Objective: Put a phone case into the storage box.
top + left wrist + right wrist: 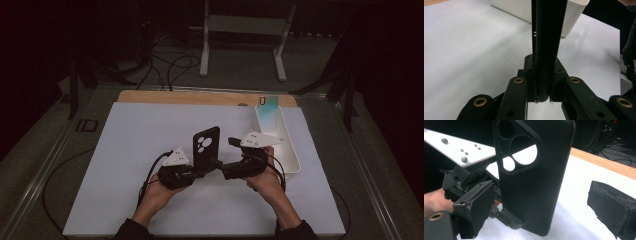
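Note:
A black phone case [206, 145] with round camera cut-outs stands upright above the white mat. My left gripper [199, 173] is shut on its lower end. In the left gripper view the case [547, 45] shows edge-on, pinched at its bottom between the jaws of the left gripper [543, 98]. My right gripper [216, 164] is open, level with the case's lower right side. In the right gripper view the case [534, 182] stands between the padded fingers [477, 207] of the right gripper [544, 207], close to the left pad and well apart from the right one.
A long white tray [292, 160] lies at the mat's right side, with a pale teal phone [269, 107] leaning at its far end. The tray's wall [519, 8] sits just behind the case. A wooden strip [200, 97] borders the mat's far edge.

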A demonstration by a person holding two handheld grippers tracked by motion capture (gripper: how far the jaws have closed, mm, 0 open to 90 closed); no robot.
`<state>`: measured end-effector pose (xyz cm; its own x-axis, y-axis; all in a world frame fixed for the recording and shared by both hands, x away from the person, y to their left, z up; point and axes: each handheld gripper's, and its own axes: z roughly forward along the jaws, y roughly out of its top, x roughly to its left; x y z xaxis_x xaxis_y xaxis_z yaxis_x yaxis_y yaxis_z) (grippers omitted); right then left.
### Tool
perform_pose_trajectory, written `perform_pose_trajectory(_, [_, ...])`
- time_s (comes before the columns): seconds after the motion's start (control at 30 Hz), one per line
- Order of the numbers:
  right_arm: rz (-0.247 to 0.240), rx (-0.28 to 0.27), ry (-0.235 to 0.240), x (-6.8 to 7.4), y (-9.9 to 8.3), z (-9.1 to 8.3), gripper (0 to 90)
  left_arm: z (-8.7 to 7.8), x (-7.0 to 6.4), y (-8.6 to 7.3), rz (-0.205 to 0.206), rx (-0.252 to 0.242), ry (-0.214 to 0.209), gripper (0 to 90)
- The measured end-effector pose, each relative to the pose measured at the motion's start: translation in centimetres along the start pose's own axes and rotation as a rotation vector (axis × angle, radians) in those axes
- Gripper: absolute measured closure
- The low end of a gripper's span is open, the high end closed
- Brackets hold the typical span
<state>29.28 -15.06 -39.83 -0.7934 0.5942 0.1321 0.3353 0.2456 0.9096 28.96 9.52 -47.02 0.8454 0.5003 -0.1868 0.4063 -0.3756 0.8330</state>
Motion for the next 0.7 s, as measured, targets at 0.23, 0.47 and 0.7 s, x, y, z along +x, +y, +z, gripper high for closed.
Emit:
perform_pose_trajectory(0.23, [0.013,-0.006,-0.022,0.4,0.5,0.2,7.3,0.1,0.0,-0.1,-0.005,0.001,0.021,80.3])
perform_pose_trajectory(0.47, [0.035,-0.013,-0.051,0.7,1.0,0.6,7.5,0.3,0.1,-0.2,-0.015,0.001,0.039,80.3])
perform_pose_trajectory(0.7, [0.066,-0.042,-0.076,1.2,1.9,1.3,8.0,0.4,0.0,-0.3,-0.02,0.002,0.061,80.3])
